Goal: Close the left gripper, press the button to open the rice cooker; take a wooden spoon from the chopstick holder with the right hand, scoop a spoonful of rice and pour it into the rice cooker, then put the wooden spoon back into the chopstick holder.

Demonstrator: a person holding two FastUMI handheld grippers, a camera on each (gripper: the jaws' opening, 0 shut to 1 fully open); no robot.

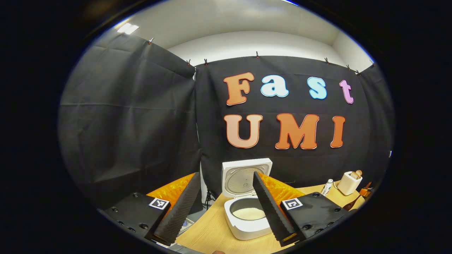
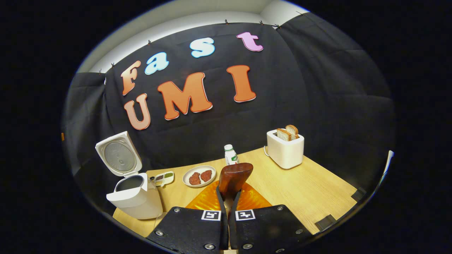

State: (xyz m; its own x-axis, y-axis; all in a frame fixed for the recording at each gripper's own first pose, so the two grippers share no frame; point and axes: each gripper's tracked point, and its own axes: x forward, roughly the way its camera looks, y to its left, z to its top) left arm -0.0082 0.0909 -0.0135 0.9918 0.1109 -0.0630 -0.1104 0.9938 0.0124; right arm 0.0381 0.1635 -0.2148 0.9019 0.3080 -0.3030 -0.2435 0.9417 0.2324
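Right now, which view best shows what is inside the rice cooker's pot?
The left gripper view: it looks down into the rice cooker, showing pale contents in the pot. The right gripper view shows the cooker side-on, lid up, its inside too dark to tell.

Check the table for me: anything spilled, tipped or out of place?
Nothing stands out. The rice cooker stands upright with its lid open, the toaster and plate sit level, and the right gripper holds the wooden spoon.

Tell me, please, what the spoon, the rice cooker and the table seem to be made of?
The spoon looks like dark reddish wood with a smooth, slightly glossy finish; faint grain shows on its bowl. The rice cooker seems to be white matte plastic, and its open lid's inner plate looks like dull grey metal. The table shows pale wood grain, though it could be laminate.
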